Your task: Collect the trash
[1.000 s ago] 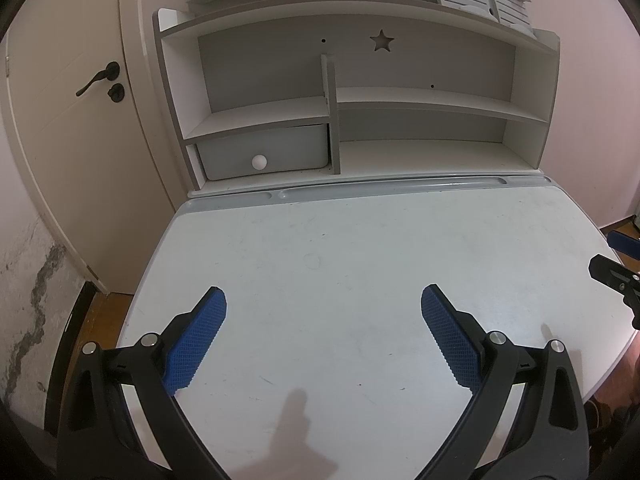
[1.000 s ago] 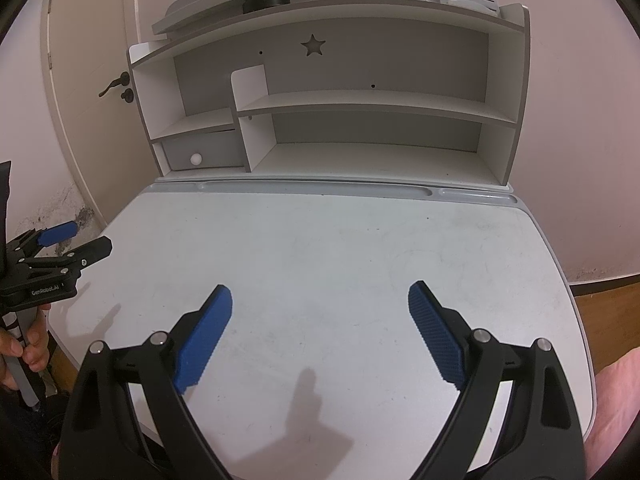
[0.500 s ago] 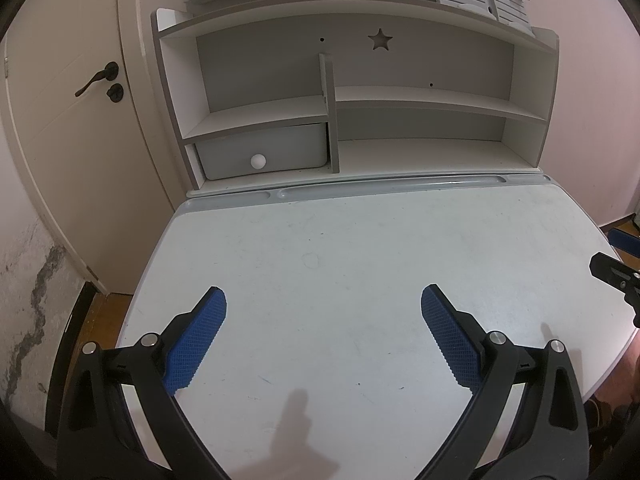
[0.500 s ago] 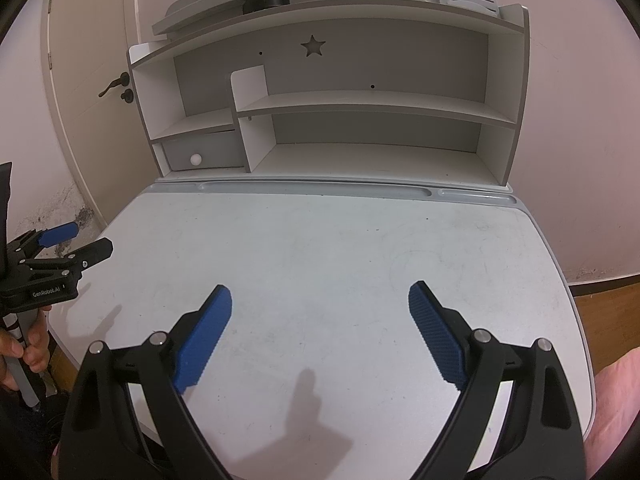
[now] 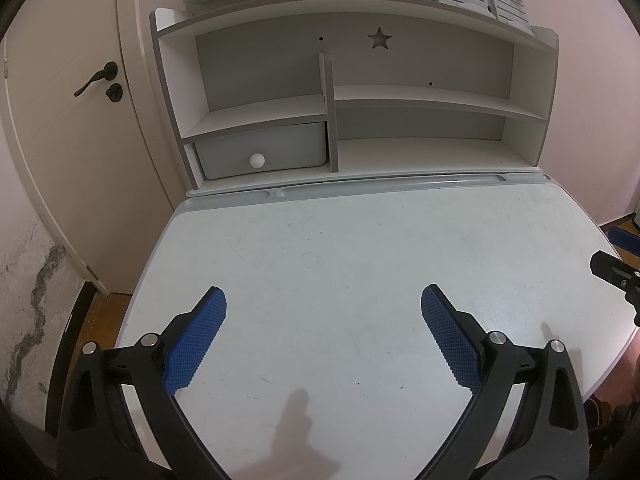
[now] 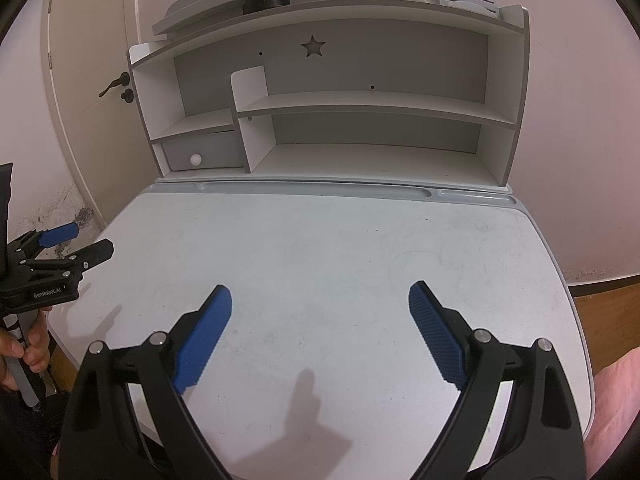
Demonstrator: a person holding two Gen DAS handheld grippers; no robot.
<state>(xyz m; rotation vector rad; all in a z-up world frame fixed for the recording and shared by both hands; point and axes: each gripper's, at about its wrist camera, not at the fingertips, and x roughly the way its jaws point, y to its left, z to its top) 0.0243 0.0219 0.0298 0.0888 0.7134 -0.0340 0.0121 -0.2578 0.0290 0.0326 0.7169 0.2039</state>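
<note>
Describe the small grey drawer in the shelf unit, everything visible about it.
The drawer is a pale grey box front, plastic or painted wood by its look, with rounded lower corners and one round white knob set low at its middle. It sits shut in the bottom left compartment of the white shelf unit, under a short shelf and against the upright divider on its right. It rests on the unit's base board at the back of the desk. Nothing else touches it; its contents are hidden.

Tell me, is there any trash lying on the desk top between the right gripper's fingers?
No, the right gripper stands open over the bare white desk top, with only a shadow on it.
</note>
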